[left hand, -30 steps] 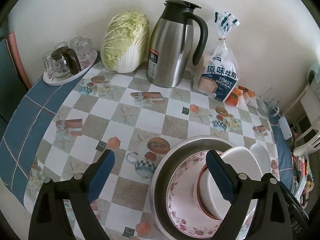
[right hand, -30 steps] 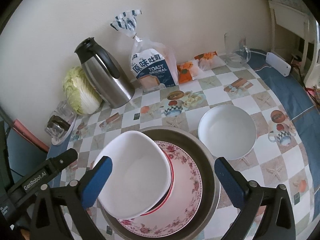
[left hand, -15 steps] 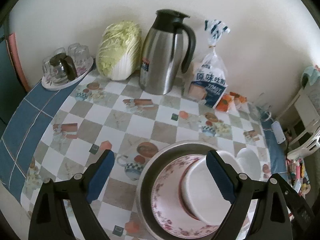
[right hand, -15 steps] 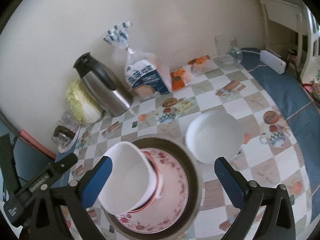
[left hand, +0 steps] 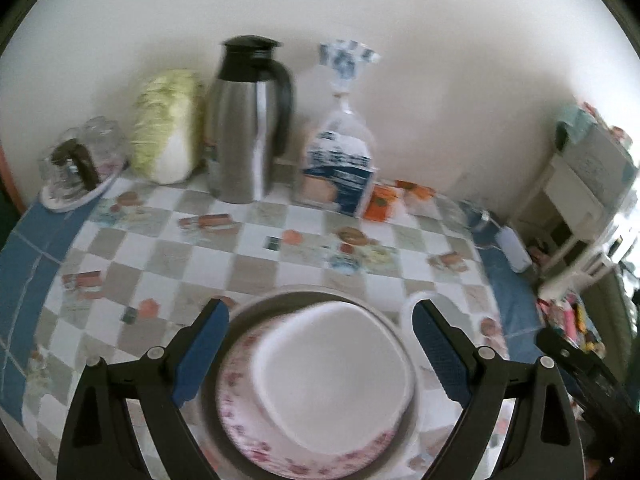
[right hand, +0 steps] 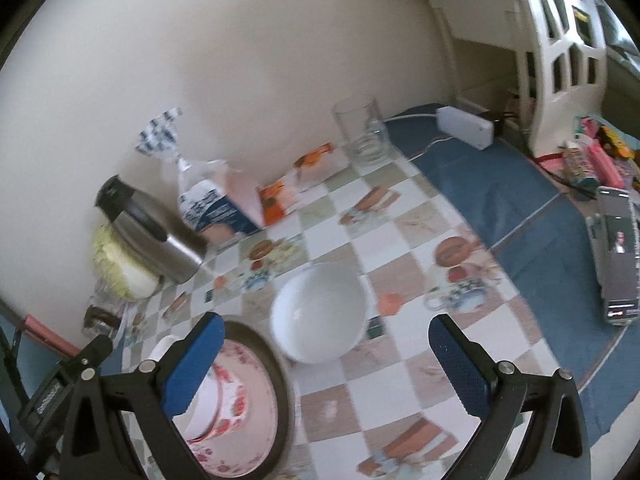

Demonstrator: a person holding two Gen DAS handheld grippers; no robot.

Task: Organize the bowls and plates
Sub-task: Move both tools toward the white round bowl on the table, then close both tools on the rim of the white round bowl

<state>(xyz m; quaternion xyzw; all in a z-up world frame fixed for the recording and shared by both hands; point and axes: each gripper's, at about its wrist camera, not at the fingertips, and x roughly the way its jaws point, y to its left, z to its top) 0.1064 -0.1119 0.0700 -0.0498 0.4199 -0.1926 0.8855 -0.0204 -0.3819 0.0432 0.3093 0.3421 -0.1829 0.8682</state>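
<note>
A white bowl [left hand: 332, 376] sits on a pink floral plate [left hand: 240, 416], which lies in a round metal pan [left hand: 248, 312]. My left gripper [left hand: 320, 356] is open and empty, its fingers to either side of this stack, above it. A second white bowl [right hand: 320, 320] stands alone on the checkered tablecloth to the right of the pan; only its edge shows in the left wrist view [left hand: 408, 312]. My right gripper [right hand: 328, 368] is open and empty, just in front of that bowl. The stack shows at lower left in the right wrist view [right hand: 236, 400].
Along the wall stand a tray of glasses [left hand: 76, 164], a cabbage [left hand: 168, 140], a steel thermos jug [left hand: 248, 120], a toast bag [left hand: 340, 160] and orange packets [left hand: 384, 200]. A glass jug [right hand: 362, 128], white adapter [right hand: 464, 126] and phone [right hand: 616, 252] lie right.
Both views are blurred by motion. My left gripper has swung right so the stack sits between its fingers. My right gripper has swung right, bringing the lone white bowl to the middle.
</note>
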